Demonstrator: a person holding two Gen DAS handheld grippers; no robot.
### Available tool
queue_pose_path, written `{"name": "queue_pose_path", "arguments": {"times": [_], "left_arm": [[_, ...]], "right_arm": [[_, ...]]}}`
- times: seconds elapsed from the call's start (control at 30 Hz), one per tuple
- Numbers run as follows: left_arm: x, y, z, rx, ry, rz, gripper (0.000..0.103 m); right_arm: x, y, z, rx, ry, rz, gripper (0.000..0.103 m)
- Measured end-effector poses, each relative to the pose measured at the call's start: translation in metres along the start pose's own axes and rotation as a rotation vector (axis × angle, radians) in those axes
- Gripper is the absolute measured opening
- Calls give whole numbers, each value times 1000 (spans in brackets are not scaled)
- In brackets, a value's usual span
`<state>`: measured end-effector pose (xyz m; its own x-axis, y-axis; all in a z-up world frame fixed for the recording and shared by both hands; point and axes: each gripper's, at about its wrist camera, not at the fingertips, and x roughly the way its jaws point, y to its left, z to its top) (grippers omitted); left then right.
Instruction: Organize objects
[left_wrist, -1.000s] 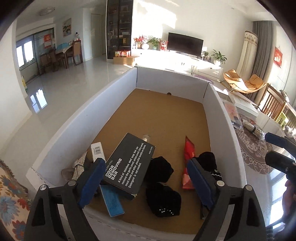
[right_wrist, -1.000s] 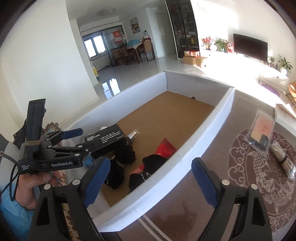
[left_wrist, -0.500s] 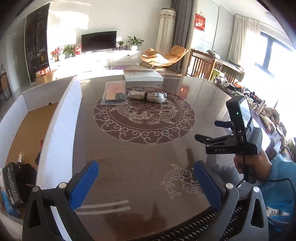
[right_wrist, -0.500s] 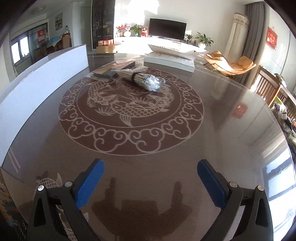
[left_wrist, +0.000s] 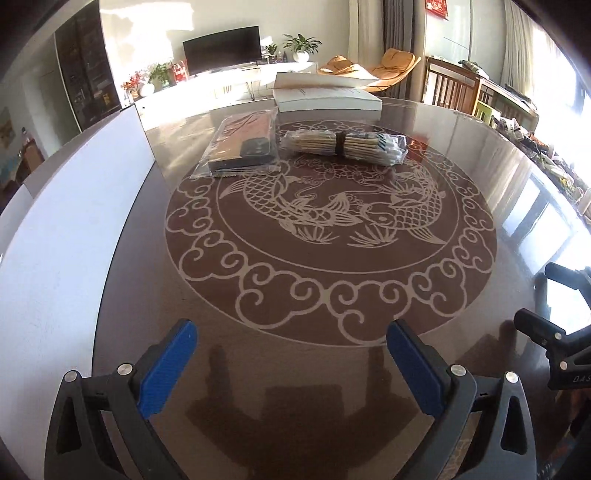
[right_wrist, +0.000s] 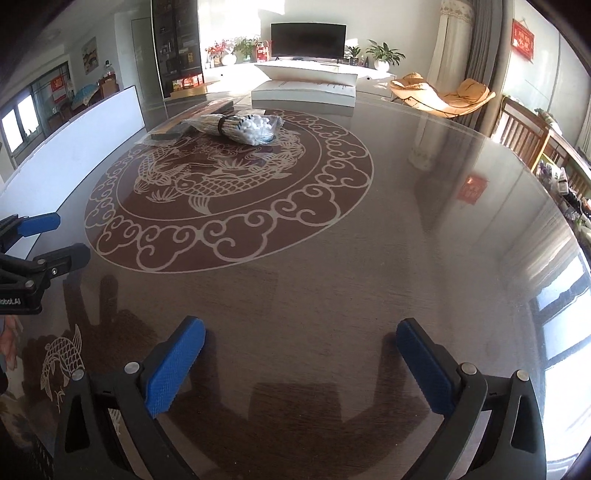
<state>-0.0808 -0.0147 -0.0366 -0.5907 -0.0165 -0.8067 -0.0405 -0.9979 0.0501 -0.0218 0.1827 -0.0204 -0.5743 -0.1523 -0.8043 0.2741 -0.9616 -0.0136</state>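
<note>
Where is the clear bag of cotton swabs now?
The clear bag of cotton swabs lies on the brown table, far side, right of the flat plastic-wrapped packet.

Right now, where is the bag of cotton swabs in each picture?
Left wrist view: the bag of cotton swabs lies upper middle, just right of the flat plastic packet.
Right wrist view: the bag of cotton swabs lies upper left, with the packet behind it on its left.
Shared landmark: the white box beyond the bag.
</note>
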Motion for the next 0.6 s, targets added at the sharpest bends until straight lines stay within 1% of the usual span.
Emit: {"name": "queue_pose_path", "arguments": {"times": [0.07,0.13,0.6], "left_arm": [[11,3,5,-20,25,-6,103],[15,5,4,-43,16,-25,103],[15,4,4,-37,18,-24,103]], "right_arm": [[0,1,0,-1,0,-3,103],[0,2,0,-1,0,-2,103],[0,2,0,-1,0,-1,103]]}}
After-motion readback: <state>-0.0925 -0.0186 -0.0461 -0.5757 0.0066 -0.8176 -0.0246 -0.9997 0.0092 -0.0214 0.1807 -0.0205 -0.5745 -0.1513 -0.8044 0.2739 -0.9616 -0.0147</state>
